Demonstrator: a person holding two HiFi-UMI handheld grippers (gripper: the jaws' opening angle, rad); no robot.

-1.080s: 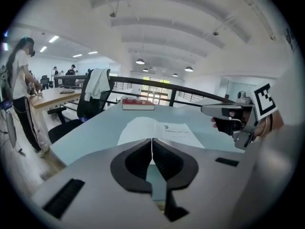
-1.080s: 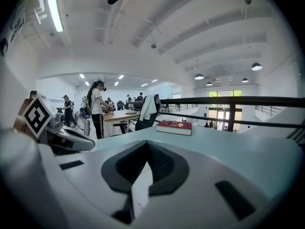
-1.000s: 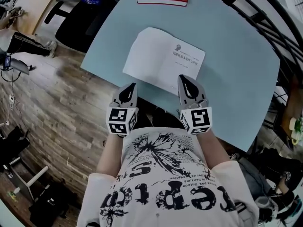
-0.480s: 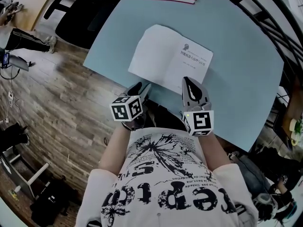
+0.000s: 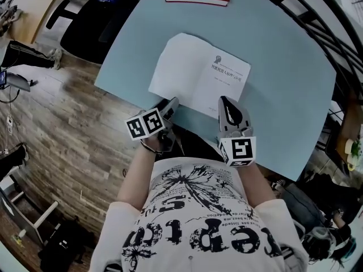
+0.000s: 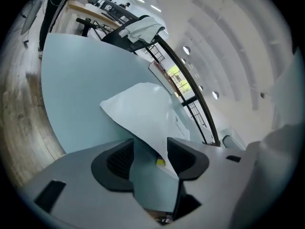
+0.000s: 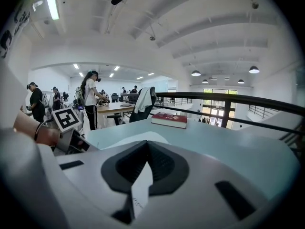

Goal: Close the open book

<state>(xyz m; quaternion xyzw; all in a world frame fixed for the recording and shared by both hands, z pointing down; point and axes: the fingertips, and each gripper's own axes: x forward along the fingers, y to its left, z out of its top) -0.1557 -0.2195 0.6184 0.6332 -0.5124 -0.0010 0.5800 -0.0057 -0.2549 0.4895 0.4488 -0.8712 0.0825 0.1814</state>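
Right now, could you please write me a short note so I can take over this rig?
Left gripper: fingers have just been opening and stand open, the near edge of the open book between them, not pinched.
Right gripper: shut, tips at the right page's near edge.
The book lies open on the table.
Done: nothing closed yet.
Left: grip the left side, fold it over the right.

The left gripper [image 5: 170, 104] sits at the near left, tilted over to one side with its marker cube [image 5: 144, 123] turned upward, and its jaws have just been opening and stand wide apart, a page corner of the open book [image 6: 143, 109] lying loose between them. The right gripper [image 5: 225, 102] points away and slightly down at the near right, its jaws together at the tips. Both bare forearms [image 5: 136, 171] reach forward from the torso.
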